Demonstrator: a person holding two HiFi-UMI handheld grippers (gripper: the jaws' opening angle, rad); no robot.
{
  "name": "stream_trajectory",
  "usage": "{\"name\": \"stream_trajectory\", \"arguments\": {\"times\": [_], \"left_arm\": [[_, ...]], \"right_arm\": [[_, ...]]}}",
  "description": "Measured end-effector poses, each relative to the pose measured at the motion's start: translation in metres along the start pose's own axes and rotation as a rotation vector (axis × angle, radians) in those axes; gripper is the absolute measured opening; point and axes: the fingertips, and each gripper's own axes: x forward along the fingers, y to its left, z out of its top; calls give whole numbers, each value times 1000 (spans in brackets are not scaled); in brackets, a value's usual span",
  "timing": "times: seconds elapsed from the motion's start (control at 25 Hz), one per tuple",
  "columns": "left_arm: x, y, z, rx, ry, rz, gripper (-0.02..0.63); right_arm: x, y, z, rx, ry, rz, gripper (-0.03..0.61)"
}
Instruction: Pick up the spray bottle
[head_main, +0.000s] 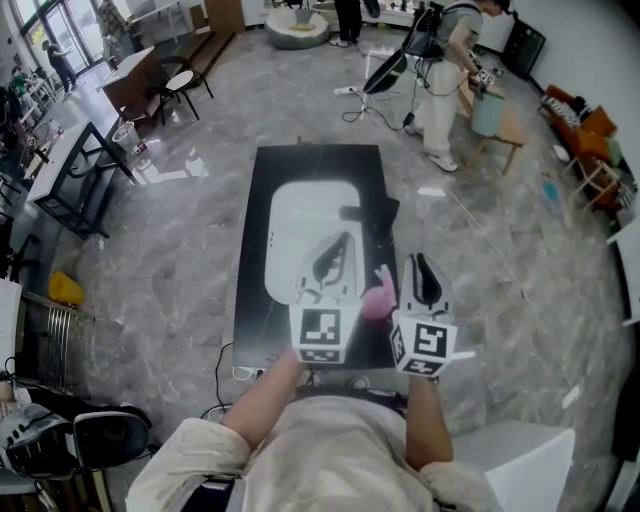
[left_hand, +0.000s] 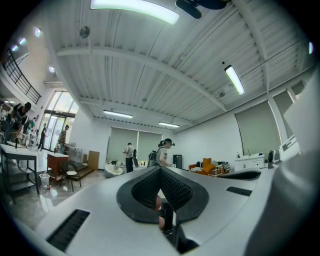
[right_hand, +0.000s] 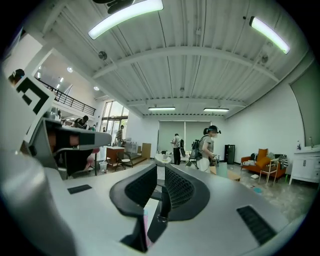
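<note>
The pink spray bottle (head_main: 377, 302) stands on the black table (head_main: 262, 172) near its front edge, between my two grippers. My left gripper (head_main: 343, 240) reaches over a white tray (head_main: 298, 212). In the left gripper view its jaws (left_hand: 160, 169) meet at the tips and I see nothing held. My right gripper (head_main: 420, 262) is just right of the bottle and level. In the right gripper view its jaws (right_hand: 161, 171) stand a narrow gap apart with nothing between the pads. A pink sliver of the bottle (right_hand: 145, 223) shows low beside them.
A black object (head_main: 368, 213) lies on the table by the tray's right edge. People (head_main: 445, 70) stand at the far end of the room. A chair (head_main: 180, 80) and a dark desk (head_main: 70, 165) are at the left, and a white box (head_main: 525, 460) at the near right.
</note>
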Motion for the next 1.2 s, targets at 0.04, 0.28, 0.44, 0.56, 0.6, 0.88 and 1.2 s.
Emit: {"name": "stream_trajectory", "arguments": {"times": [0.04, 0.28, 0.44, 0.56, 0.6, 0.88, 1.2], "left_arm": [[0, -1, -2, 6, 0, 0, 1], [2, 0, -5, 13, 5, -1, 0], [2, 4, -4, 7, 8, 0, 2], [4, 5, -5, 5, 10, 4, 2], [4, 6, -6, 4, 11, 4, 0], [5, 5, -12, -2, 24, 4, 0], [4, 2, -14, -2, 34, 0, 1]], "right_arm": [[0, 2, -9, -3, 17, 12, 40], [6, 20, -53, -13, 132, 71, 123], [9, 30, -88, -11, 234, 113, 183], [9, 38, -113, -3, 308, 148, 222], [9, 39, -119, 3, 323, 151, 222], [9, 41, -146, 7, 375, 147, 221], [9, 36, -163, 37, 402, 128, 200]]}}
